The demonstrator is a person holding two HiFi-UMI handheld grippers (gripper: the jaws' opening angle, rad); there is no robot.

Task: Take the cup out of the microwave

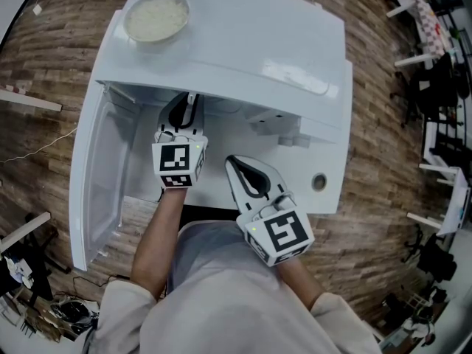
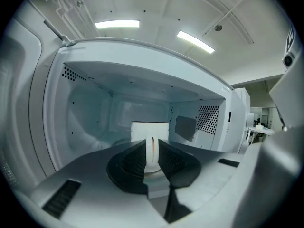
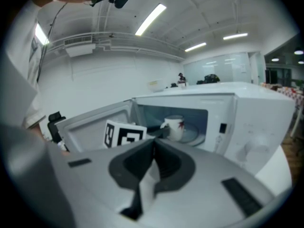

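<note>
Left gripper view is showing the left claw [image 2: 152, 145] clamping the cup [image 2: 141, 129] handle, right claw [image 3: 153, 145] closed; withdrawing level looks safest.

In my head view the microwave [image 1: 243, 43] hides the cup [image 2: 149, 129] and the tips of my left gripper [image 2: 152, 148]; mid-frame in its own view, its jaws cover the cup's base

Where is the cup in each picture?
Head view: not in it; the top of the microwave hides it.
Left gripper view: the cup is at the centre, its handle between the jaws of the left gripper.
Right gripper view: just right of centre, inside the open microwave.
Shared landmark: the white microwave with its door open.
</note>
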